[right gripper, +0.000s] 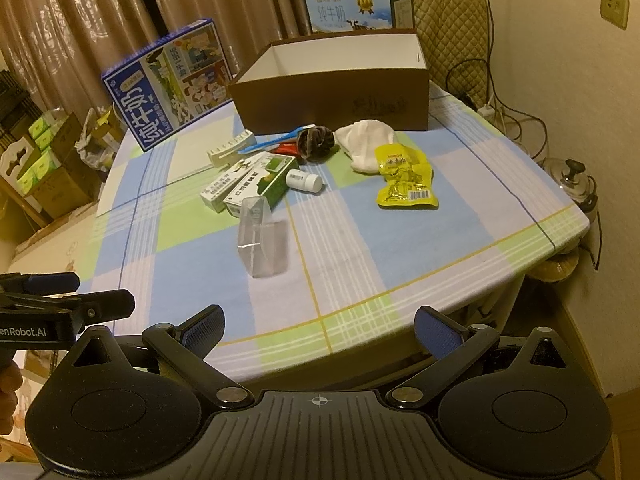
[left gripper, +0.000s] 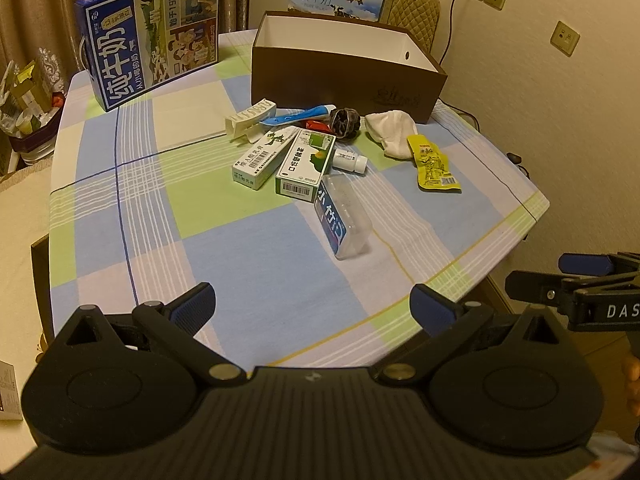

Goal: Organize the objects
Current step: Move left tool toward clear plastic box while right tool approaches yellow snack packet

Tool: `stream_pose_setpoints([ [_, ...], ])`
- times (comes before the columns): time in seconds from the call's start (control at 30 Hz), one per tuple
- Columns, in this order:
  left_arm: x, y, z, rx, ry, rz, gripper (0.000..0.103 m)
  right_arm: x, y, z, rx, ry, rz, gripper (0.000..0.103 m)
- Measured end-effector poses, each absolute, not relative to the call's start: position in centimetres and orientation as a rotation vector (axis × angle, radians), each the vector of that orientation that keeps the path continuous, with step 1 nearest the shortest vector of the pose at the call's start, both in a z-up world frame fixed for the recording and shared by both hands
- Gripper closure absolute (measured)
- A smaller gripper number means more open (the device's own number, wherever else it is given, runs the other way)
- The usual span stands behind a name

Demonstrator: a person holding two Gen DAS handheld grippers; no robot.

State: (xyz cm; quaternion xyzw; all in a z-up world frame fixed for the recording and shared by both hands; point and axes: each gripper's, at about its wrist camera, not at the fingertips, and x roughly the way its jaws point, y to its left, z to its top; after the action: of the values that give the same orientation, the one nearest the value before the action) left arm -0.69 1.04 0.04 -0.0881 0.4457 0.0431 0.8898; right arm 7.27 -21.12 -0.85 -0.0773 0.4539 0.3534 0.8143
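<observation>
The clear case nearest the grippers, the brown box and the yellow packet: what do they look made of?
Clear case: likely hard, glossy plastic; the cloth shows through it and its edges catch light. Brown box: looks like matte cardboard, with thin straight walls, a white inside and a punched hole. Yellow packet: seemingly plastic or foil film, crinkled and shiny, printed with a barcode.

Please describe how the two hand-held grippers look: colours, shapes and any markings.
Both are matte black with a ribbed centre, two round side housings and jointed linkage arms ending in blue ribbed pads. The left hand-held gripper shows "enRobot.AI" on its side, the right hand-held gripper "DAS".
</observation>
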Motion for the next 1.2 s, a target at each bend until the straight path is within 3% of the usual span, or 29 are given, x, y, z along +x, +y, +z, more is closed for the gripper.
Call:
stream_pose_setpoints([
  [0.63, 0.5, 0.9, -0.5, -0.182, 0.955, 0.104, 0.001, 8.0, -21.4, -1.6, -0.16, 0.99, 0.752, 0.004],
  [1.2, 6.7, -0.3, -2.3, -0.23, 1.009, 0.174, 0.001, 16.1, -21.1, -2.8, -0.156, 1.015, 0.802, 0.004],
])
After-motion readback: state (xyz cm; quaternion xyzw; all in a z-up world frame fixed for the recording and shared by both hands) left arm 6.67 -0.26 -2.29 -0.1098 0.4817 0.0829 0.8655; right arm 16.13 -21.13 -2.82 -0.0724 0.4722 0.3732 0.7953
